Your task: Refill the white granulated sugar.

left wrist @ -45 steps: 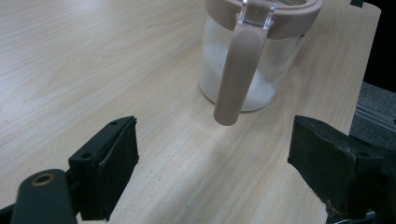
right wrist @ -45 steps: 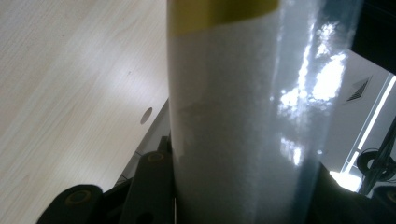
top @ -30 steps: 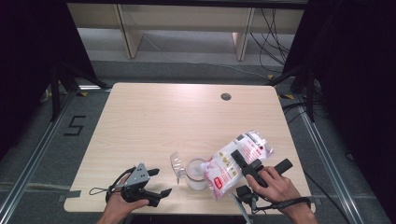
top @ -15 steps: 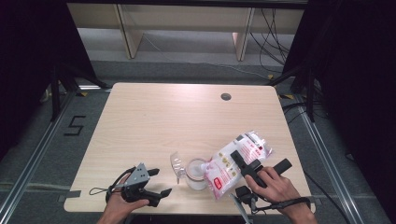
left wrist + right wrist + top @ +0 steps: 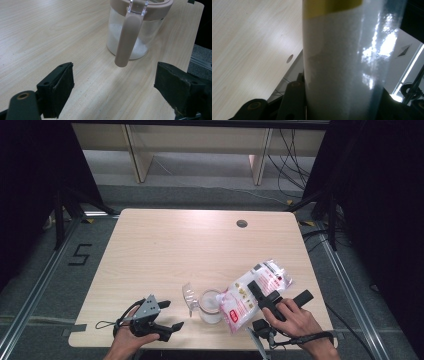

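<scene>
- Right gripper (image 5: 264,296): clenched around a clear plastic bag (image 5: 250,292) of white grains, printed in red and white. The bag is held tilted, its lower end down over the jar (image 5: 210,306).
- Right gripper view: the bag (image 5: 342,62) stands between the black jaws, packed with white grains, a yellow band near its top.
- Jar: clear, with a beige rim, standing on the table (image 5: 200,245) near the front edge, between the two hands. Some white grains lie in its bottom (image 5: 130,47). Its clear lid (image 5: 188,296) is hinged up on the left side.
- Left gripper (image 5: 167,317): released, nothing between the jaws, held low over the table well left of the jar. In its own view the jaws stand wide apart, facing the beige handle (image 5: 127,40).
</scene>
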A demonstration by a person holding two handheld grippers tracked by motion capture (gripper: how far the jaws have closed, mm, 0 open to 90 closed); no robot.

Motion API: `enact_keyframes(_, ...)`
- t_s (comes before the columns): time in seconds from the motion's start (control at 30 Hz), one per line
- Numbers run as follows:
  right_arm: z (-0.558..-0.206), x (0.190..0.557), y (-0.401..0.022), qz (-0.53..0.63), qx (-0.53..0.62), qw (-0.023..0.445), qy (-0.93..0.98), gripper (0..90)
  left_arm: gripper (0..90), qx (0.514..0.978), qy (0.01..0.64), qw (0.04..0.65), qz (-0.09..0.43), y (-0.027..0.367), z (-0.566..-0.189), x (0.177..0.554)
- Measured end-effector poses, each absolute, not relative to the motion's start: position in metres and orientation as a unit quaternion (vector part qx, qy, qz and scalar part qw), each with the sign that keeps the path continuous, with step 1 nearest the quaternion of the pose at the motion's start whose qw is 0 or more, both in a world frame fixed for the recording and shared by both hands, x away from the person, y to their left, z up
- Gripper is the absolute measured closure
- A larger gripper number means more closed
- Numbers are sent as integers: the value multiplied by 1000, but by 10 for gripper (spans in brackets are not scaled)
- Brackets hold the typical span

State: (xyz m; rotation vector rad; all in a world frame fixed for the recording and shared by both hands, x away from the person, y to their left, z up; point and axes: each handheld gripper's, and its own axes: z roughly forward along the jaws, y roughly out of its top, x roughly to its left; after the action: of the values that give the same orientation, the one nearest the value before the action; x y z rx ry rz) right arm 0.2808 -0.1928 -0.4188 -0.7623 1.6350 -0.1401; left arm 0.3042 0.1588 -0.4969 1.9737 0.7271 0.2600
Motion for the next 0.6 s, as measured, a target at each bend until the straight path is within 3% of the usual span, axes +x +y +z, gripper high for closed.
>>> enact_keyframes(0.6,-421,282,-193,-42,-326,609,722,684,154,811,298,491,107,159,-497,304)
